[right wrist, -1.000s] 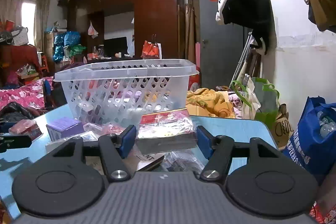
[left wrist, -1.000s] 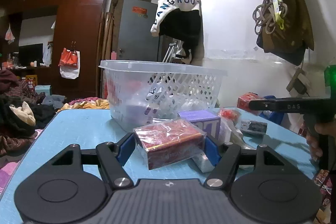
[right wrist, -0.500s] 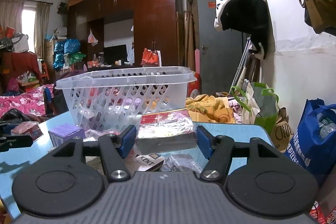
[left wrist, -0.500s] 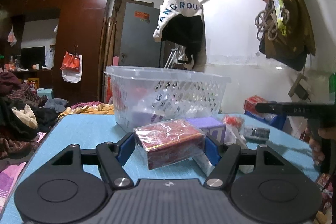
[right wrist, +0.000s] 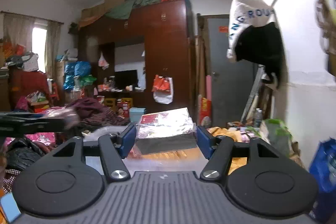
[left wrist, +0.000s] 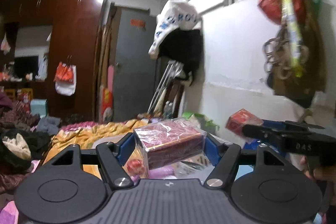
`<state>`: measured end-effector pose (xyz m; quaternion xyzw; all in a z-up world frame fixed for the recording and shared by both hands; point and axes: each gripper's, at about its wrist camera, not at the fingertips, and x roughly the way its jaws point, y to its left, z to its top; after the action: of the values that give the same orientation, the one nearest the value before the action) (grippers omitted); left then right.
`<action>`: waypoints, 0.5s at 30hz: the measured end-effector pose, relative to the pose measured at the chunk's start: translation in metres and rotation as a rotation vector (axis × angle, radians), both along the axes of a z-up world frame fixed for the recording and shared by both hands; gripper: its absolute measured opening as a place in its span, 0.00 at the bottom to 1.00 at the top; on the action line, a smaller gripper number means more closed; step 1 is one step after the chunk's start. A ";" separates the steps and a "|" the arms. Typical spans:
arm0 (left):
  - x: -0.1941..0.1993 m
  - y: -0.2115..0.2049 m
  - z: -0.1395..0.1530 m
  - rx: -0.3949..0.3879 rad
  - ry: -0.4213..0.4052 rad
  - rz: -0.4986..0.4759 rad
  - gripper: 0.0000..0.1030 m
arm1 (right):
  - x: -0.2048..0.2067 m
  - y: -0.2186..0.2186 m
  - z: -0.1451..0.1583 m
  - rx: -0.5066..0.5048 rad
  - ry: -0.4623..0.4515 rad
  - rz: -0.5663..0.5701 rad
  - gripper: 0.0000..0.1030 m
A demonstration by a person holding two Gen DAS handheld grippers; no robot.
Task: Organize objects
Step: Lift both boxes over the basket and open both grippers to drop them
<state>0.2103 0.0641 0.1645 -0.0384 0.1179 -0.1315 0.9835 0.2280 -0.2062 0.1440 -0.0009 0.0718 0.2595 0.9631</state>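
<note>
Maroon plastic-wrapped box (left wrist: 172, 145), clamped between the blue pads of the left gripper (left wrist: 169, 147) and held in the air. Red-and-dark wrapped box (right wrist: 166, 131), likewise clamped in the raised right gripper (right wrist: 166, 138). Behind: wooden wardrobe (right wrist: 163, 51) and grey door (left wrist: 134, 60).
</note>
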 end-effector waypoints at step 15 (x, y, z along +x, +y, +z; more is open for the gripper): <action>0.055 -0.011 -0.026 0.054 0.131 0.100 0.77 | 0.031 0.009 -0.012 -0.044 0.016 -0.064 1.00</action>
<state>0.2656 0.0532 0.1388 -0.0262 0.1834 -0.0759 0.9797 0.2587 -0.1972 0.1316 -0.0176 0.0851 0.2268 0.9701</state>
